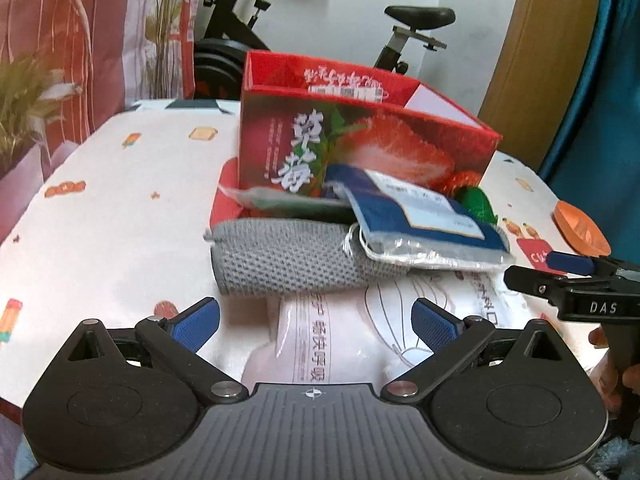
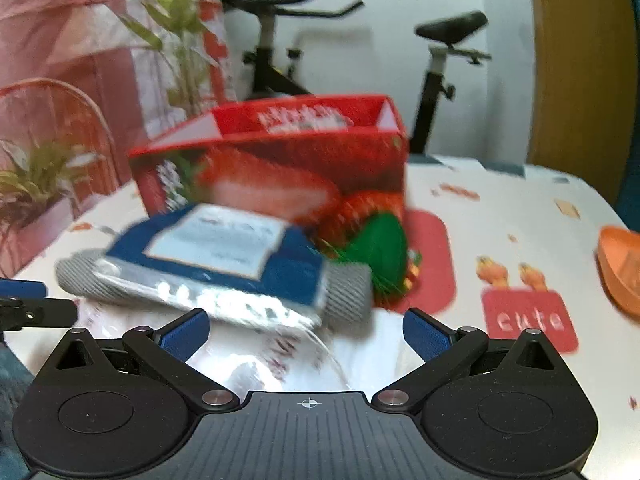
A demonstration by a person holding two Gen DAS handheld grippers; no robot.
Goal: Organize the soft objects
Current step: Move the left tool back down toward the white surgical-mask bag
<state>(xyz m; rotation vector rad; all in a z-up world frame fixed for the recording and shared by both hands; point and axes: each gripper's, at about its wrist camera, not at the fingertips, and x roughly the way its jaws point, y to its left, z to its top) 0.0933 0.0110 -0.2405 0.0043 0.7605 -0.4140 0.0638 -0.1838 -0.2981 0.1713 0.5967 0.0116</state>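
A red strawberry box (image 1: 360, 136) (image 2: 280, 168) stands open-topped on the table. In front of it lie a grey knitted roll (image 1: 280, 260) (image 2: 348, 292), a blue packet in clear plastic (image 1: 424, 216) (image 2: 224, 256) resting on the roll, and a white plastic-wrapped pack (image 1: 360, 336) (image 2: 260, 356) nearest me. A green soft item (image 1: 476, 202) (image 2: 380, 248) sits by the box's corner. My left gripper (image 1: 316, 320) is open, just above the white pack. My right gripper (image 2: 306, 330) is open over the same pack; it also shows in the left wrist view (image 1: 560, 272).
The table has a white cloth with cartoon prints (image 1: 120, 208) (image 2: 520, 312). An orange dish (image 1: 580, 226) (image 2: 620, 268) sits at the right edge. An exercise bike (image 1: 304, 20) (image 2: 360, 48) and potted plants (image 2: 40, 184) stand behind the table.
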